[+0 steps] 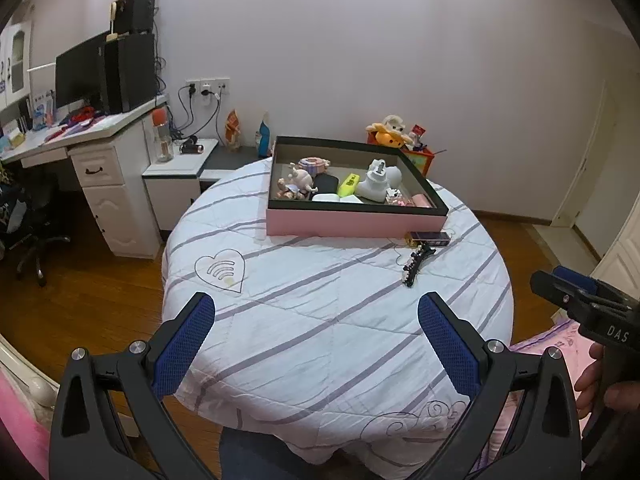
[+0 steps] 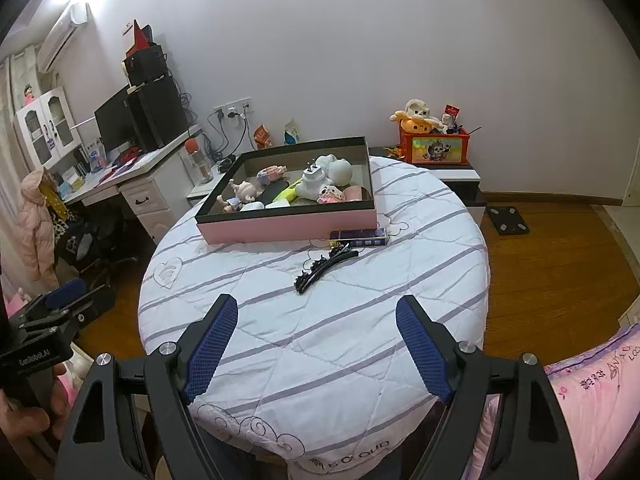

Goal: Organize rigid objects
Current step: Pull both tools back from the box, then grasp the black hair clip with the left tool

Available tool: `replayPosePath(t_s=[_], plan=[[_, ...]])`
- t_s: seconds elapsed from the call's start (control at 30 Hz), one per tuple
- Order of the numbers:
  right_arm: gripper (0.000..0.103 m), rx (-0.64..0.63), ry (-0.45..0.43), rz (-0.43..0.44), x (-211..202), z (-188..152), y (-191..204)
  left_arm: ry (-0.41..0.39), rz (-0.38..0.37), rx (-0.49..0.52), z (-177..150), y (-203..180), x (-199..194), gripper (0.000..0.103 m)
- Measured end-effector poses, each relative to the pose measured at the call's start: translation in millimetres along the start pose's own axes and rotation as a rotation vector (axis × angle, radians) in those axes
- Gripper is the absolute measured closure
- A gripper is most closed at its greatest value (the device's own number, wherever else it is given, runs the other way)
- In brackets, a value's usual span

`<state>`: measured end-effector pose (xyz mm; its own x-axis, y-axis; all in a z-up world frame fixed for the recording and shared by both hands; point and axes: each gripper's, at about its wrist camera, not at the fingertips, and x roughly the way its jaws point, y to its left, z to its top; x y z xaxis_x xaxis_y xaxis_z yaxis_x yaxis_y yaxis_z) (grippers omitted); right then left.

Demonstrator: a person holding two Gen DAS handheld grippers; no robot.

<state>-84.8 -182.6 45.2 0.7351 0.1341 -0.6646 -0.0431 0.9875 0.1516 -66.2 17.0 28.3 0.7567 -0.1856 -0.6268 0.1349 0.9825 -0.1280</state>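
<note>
A pink box [image 1: 352,222] [image 2: 280,226] with a dark rim sits at the far side of the round table and holds several small items: a doll [image 1: 298,184], a yellow highlighter [image 1: 349,184], a white plug adapter [image 1: 376,184]. In front of it on the cloth lie a dark purple flat box [image 1: 430,239] [image 2: 359,237] and a black hair clip [image 1: 417,264] [image 2: 324,265]. My left gripper [image 1: 316,354] hangs open over the near half of the table with nothing between its fingers. My right gripper [image 2: 316,354] is open too, empty, short of the hair clip.
The round table [image 1: 304,320] wears a white striped quilted cloth. A white desk [image 1: 80,140] with a monitor stands at the left, a low cabinet behind, an orange toy crate [image 2: 434,146] at the back right. Pink bedding [image 2: 592,392] lies near right. Wood floor surrounds the table.
</note>
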Motion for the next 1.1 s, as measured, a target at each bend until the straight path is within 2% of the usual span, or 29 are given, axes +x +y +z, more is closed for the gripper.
replayPosePath(t_s=[0.33,0.67,0.83,1.1], plan=[[0.02,0.007,0.002,-0.011,2,-1,-5,0.009,-0.005,0.01,0,-2,4,0.0],[0.02,0.021,0.017,-0.02,11,2,-16,0.041,-0.036,0.04,3,-19,27,0.0],[0.02,0.035,0.028,-0.026,19,4,-24,0.054,-0.075,0.079,7,-34,48,0.0],[0.02,0.074,0.056,-0.054,37,7,-45,0.084,-0.144,0.192,16,-72,104,0.0]])
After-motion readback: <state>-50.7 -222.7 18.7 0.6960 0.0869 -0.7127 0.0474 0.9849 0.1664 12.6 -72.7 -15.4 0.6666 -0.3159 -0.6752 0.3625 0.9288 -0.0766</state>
